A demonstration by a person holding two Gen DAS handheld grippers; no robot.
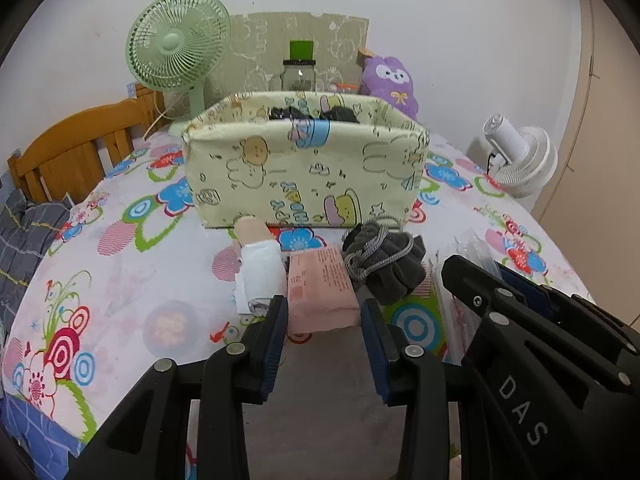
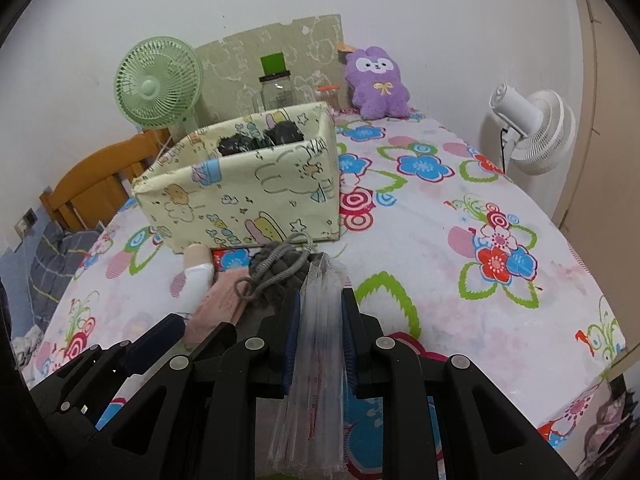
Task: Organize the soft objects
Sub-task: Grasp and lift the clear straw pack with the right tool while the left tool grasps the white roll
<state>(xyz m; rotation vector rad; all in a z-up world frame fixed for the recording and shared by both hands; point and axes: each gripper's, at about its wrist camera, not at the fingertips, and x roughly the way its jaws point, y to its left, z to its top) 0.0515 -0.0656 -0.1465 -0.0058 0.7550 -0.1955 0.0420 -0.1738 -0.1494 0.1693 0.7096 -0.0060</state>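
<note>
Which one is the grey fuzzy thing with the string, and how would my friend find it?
Look for the big cream cartoon-print storage box on the flowery bedsheet. Just in front of it lies a small row of soft things. The grey drawstring pouch is the dark, fuzzy lump with a looped cord, right of the flat pink packet.

Fabric storage bin (image 1: 304, 172): matt printed cloth. Bedsheet (image 2: 440, 240): smooth floral cotton-like cloth. Clear plastic bag (image 2: 320, 340): glossy, crinkled film. Grey gloves (image 1: 384, 264): fuzzy knit. Pink packet (image 1: 320, 288): matt wrapper. Headboard (image 1: 72, 148): varnished wood. Plush toy (image 2: 378, 84): fluffy.
</note>
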